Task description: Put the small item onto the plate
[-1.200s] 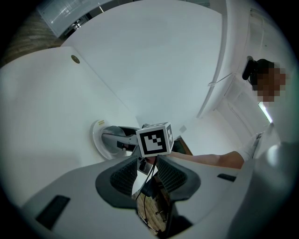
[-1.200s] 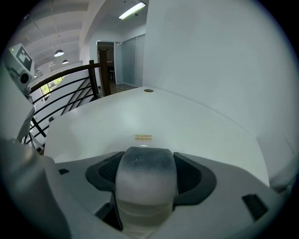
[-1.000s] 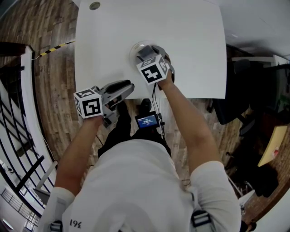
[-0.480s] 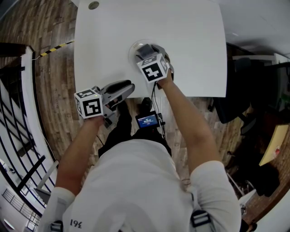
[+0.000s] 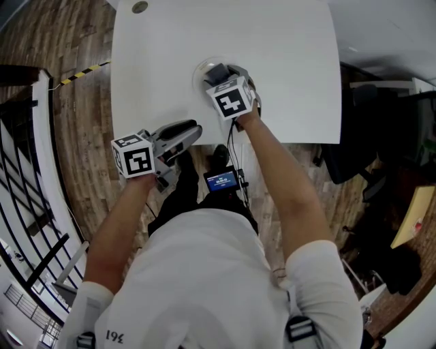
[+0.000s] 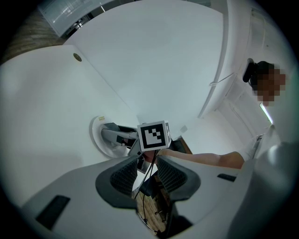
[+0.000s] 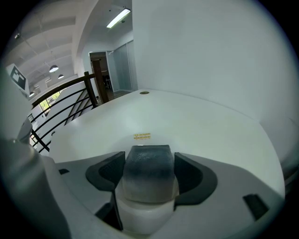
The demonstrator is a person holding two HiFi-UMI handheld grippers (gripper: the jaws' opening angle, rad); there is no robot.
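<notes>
A small grey block on a white base (image 7: 148,179) sits between the pads of my right gripper (image 7: 149,163), which is shut on it. In the head view that gripper (image 5: 219,73) hangs over the white round plate (image 5: 199,73) on the white table (image 5: 293,61). The left gripper view shows the plate (image 6: 97,140) with the right gripper's grey fingers (image 6: 114,135) above it. Whether the block touches the plate is hidden. My left gripper (image 5: 193,131) is at the table's near edge, a narrow gap between its pads (image 6: 125,177) and nothing held.
A round grommet (image 5: 142,7) sits at the table's far left corner. Wood floor and a black railing (image 5: 27,204) lie to the left, and dark chairs (image 5: 354,136) stand right of the table. A small screen (image 5: 221,180) hangs below the table edge.
My right gripper has crept a little farther over the plate with the block still held. The left gripper has stayed where it was.
</notes>
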